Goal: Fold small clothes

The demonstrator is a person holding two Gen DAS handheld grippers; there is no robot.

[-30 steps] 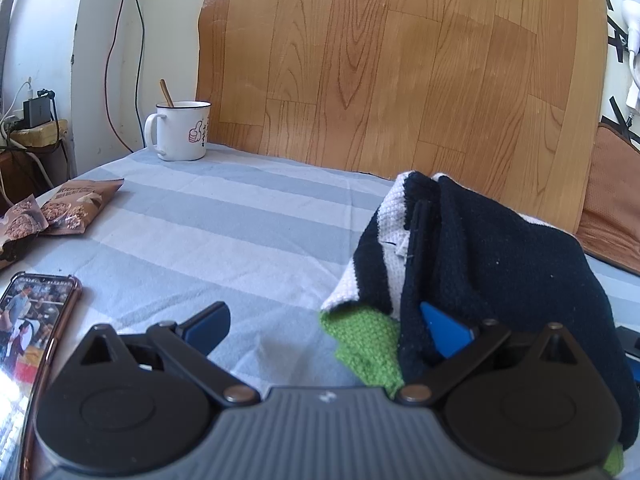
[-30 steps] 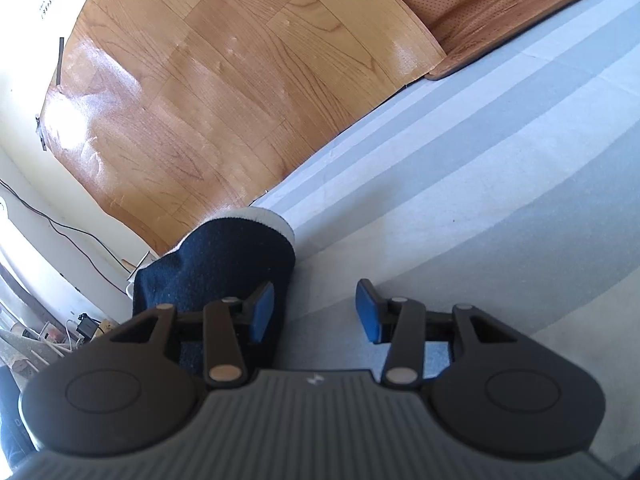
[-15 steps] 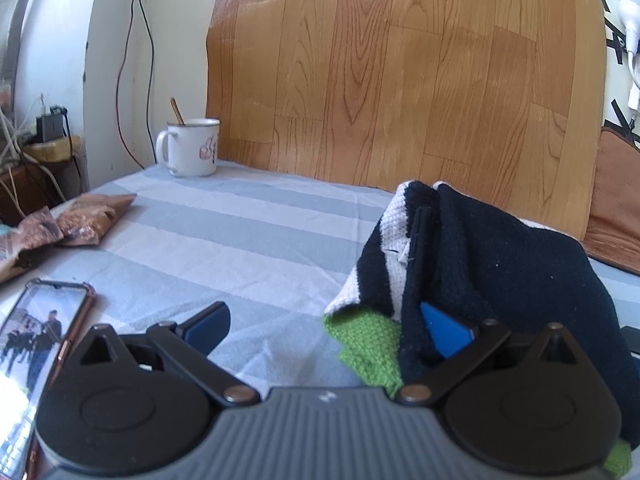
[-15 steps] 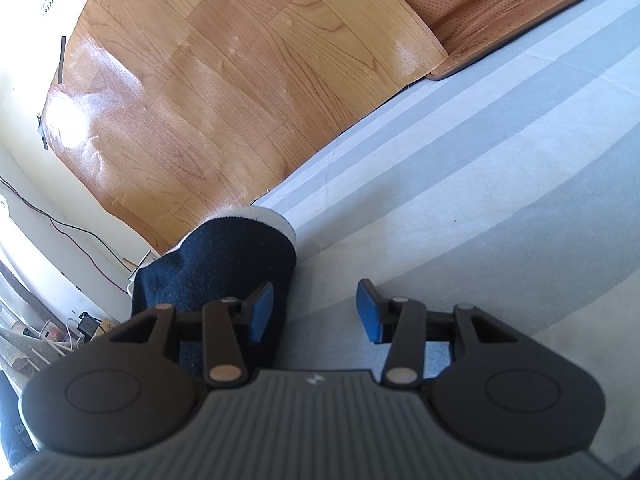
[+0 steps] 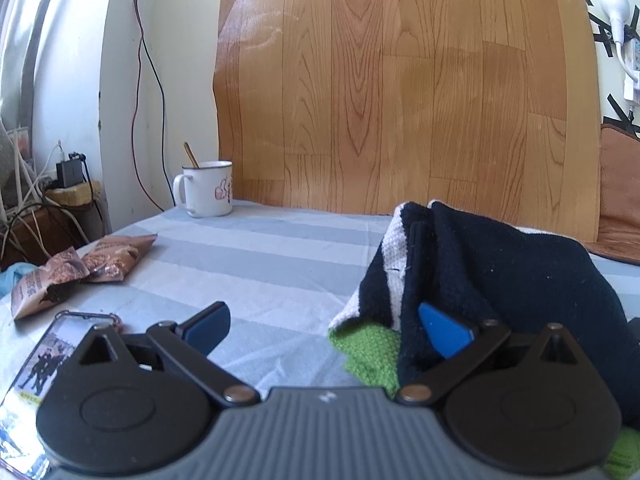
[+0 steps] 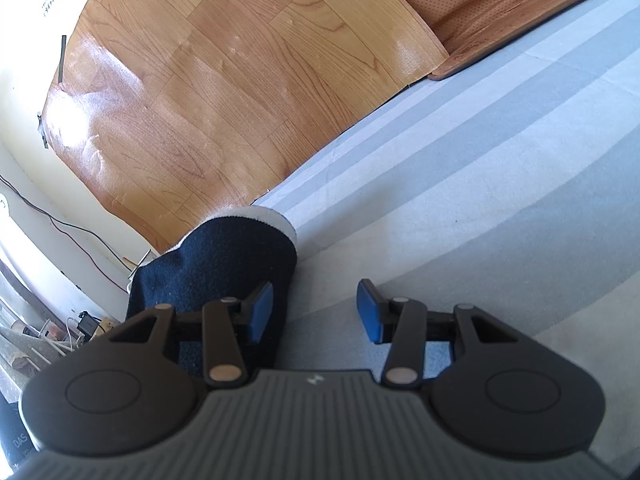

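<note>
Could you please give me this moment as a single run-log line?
stage: fold underway | left gripper: jaws open, one finger under dark knit garment | right gripper: jaws open, beside garment | surface: striped sheet

We see a small knit garment, mostly navy with white stripes and a green hem. It sits bunched and humped up on the striped sheet.

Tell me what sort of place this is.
Probably a bedroom at home: a striped bedsheet under a knit garment, with a mug, snack packets and a phone lying about, and a wood-look sheet taped to the wall.
</note>
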